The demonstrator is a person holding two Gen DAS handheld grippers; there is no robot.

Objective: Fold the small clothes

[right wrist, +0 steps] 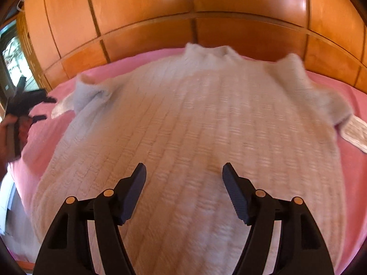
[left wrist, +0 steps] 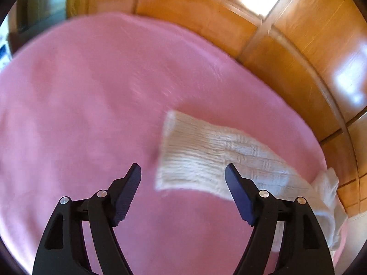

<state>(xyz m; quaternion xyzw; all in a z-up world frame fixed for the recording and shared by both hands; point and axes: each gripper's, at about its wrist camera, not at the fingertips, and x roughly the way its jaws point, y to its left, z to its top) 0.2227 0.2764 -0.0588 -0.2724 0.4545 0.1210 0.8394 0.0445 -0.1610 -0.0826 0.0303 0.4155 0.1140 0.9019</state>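
A white knitted sweater (right wrist: 195,123) lies flat on a pink bedspread (right wrist: 353,167), collar toward the far wooden wall, both sleeves spread to the sides. Its left sleeve (left wrist: 206,151) shows in the left wrist view, cuff pointing left. My left gripper (left wrist: 183,171) is open and empty, hovering just above the cuff end of that sleeve. It also shows in the right wrist view (right wrist: 37,107) at the far left, held in a hand. My right gripper (right wrist: 184,171) is open and empty above the sweater's lower body.
Glossy wooden wardrobe panels (right wrist: 206,23) run along the far side of the bed. The pink bedspread (left wrist: 80,91) stretches wide to the left of the sleeve. A window (right wrist: 11,52) is at the far left.
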